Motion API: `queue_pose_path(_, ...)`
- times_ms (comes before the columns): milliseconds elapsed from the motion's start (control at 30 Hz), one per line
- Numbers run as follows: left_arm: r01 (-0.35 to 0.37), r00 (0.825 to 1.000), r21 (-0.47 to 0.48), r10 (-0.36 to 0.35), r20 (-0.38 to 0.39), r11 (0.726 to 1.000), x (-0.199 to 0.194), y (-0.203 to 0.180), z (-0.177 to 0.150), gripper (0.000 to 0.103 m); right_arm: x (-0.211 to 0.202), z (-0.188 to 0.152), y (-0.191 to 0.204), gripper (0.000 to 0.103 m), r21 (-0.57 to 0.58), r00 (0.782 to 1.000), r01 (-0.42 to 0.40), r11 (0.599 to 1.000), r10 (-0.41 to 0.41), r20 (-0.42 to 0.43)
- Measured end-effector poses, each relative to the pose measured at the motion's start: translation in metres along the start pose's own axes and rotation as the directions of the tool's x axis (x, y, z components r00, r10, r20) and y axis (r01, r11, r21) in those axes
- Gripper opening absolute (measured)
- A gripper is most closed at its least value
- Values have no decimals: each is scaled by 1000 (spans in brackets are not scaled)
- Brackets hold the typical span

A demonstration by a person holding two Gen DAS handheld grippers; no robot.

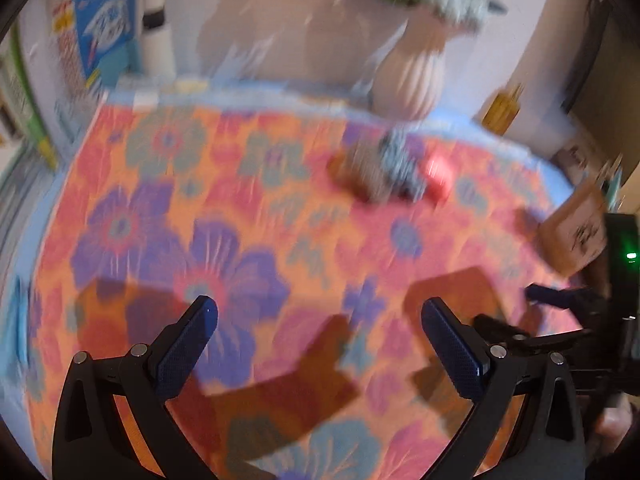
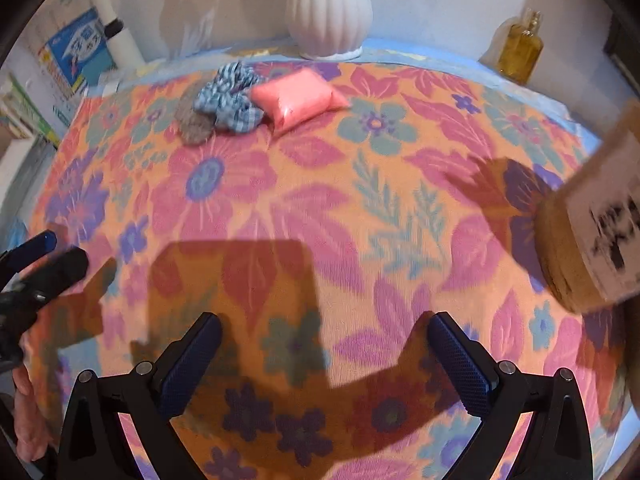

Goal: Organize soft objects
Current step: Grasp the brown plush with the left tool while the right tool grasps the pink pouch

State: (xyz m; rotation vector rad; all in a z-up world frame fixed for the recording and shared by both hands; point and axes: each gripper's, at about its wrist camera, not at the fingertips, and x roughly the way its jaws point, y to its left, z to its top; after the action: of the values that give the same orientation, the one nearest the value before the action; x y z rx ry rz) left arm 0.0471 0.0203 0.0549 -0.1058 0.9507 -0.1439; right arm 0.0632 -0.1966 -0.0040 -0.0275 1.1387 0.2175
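Observation:
Three soft things lie together at the far side of the flowered cloth: a pink cushion-like pouch, a crumpled blue checked cloth and a brown-grey fuzzy piece. In the blurred left wrist view they show as a pink patch, a blue-grey bundle and a brown lump. My left gripper hovers open over the cloth, nothing between its fingers. My right gripper is open too, low near the front edge, well short of the pile. The left gripper's tip shows at the left of the right wrist view.
A white ribbed vase stands at the back against the wall, with an amber bottle to its right. A brown box with a printed label sits at the right edge. Books and a blue package are stacked at the left.

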Motion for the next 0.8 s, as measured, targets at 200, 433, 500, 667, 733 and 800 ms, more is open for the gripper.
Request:
queue_pose_path(200, 123, 991, -75, -119, 55, 990, 40, 5, 59, 100, 7, 51, -39, 102, 206, 933, -351, 913, 324, 155)
queue_pose_path(433, 253, 967, -166, -247, 58, 953, 86, 8, 77, 74, 33, 87, -72, 82, 395, 817, -577, 715, 499, 290)
queue_pose_path(500, 262, 965, -163, -259, 38, 951, 97, 5, 76, 71, 37, 97, -68, 82, 387, 826, -562, 731, 478, 297)
queue_pose_path(667, 243, 970, -109, -241, 29, 964, 101, -9, 80, 72, 37, 110, -51, 83, 349, 859, -497, 795, 394, 326)
queue_pose_path(733, 203, 979, -67, -201, 34, 977, 101, -14, 81, 72, 37, 111, -40, 83, 319, 878, -444, 837, 336, 341)
queue_pose_path(800, 172, 985, -22, -171, 32, 985, 102, -24, 79, 69, 35, 113, -38, 79, 295, 889, -407, 864, 301, 345)
